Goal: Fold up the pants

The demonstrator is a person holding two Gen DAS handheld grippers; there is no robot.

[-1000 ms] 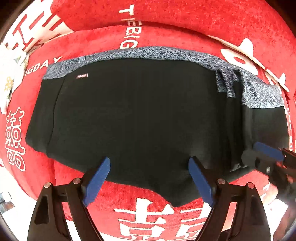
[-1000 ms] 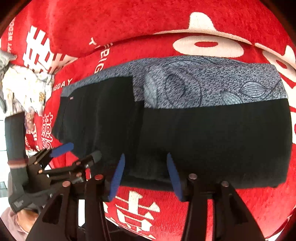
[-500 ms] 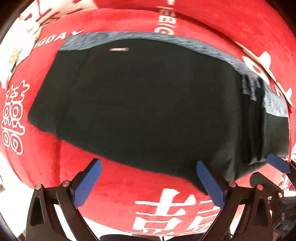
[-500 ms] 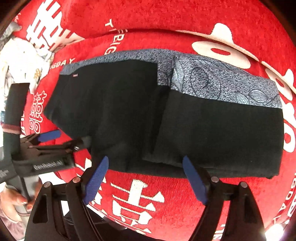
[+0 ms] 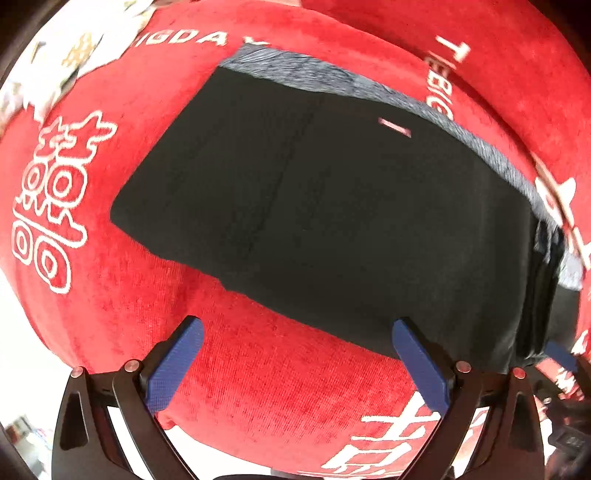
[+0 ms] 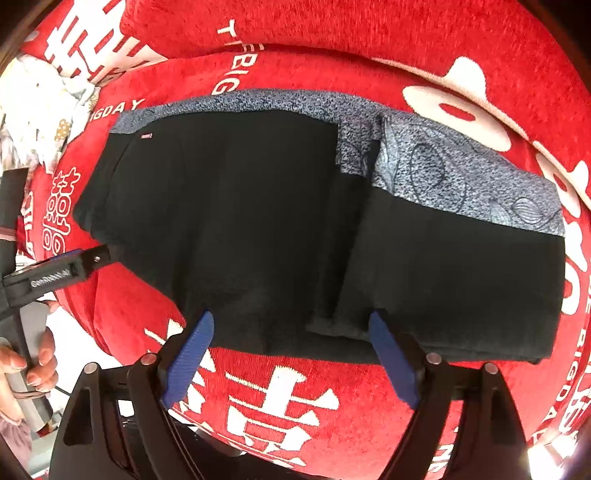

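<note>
Black pants (image 6: 295, 221) beyond spread right gripper (image 6: 291, 354).

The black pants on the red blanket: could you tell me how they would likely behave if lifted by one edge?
The black pants look soft and would probably droop: the folded flap shows creases. Their layers may slide apart, since nothing pins them. The plush red blanket likely resists sliding if they are pushed.

The left wrist view is blurred by motion. There the black pants (image 5: 332, 221) are cut at the right edge, and their small label (image 5: 395, 127) cannot be read.
</note>
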